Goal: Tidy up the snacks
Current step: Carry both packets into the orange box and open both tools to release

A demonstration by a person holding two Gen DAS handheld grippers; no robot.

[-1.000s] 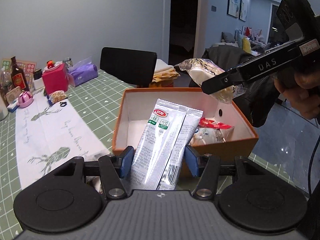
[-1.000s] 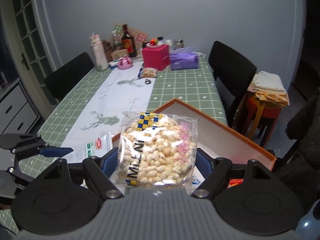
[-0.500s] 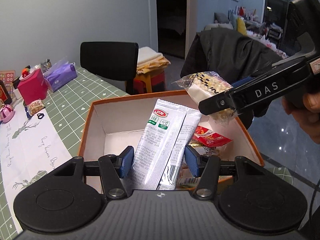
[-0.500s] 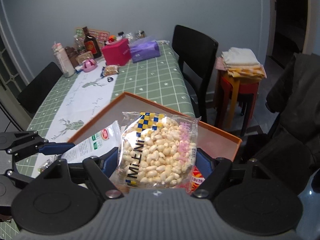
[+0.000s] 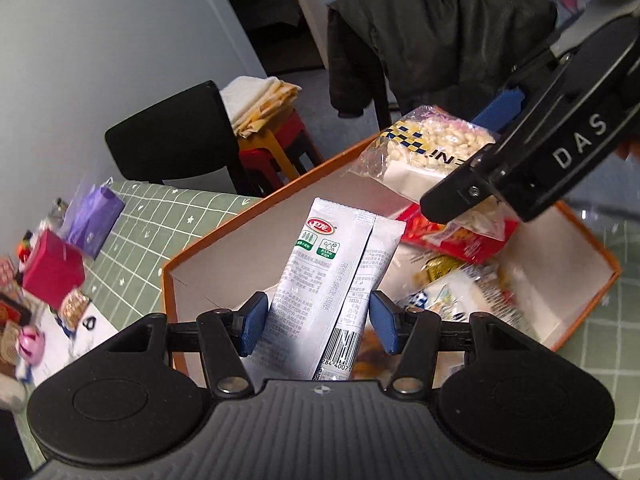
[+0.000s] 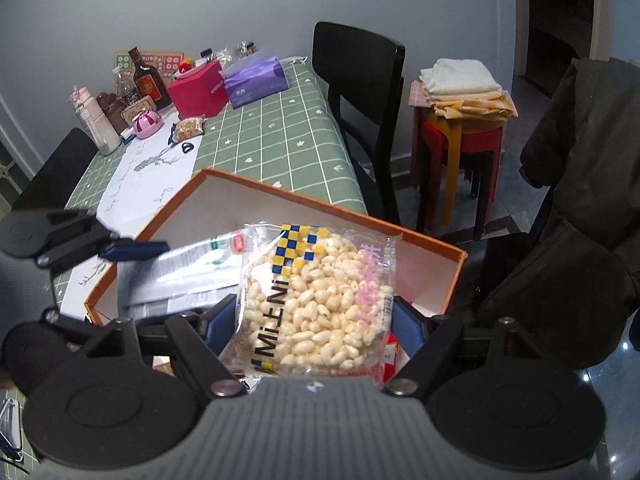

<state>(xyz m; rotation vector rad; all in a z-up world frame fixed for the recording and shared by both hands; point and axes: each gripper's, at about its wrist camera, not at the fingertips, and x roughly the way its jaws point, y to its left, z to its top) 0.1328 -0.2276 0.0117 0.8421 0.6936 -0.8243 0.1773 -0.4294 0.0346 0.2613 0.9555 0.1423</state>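
The left gripper (image 5: 316, 322), a matte black plastic tool, had blue rubber pads (image 5: 253, 322), silver screws, two round discs and a ribbed grey body. The right gripper (image 6: 314, 324) was built alike; its black finger bore white letters "DAS".

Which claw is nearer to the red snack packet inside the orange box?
Right. The right claw, holding the puffed-rice bag, hangs just above the red snack packet. The left claw, holding the white packet, is farther off.

Two grippers, both pointing down.
The left gripper (image 5: 316, 322) squeezes something between its fingers; the right gripper (image 6: 314, 326) does too.
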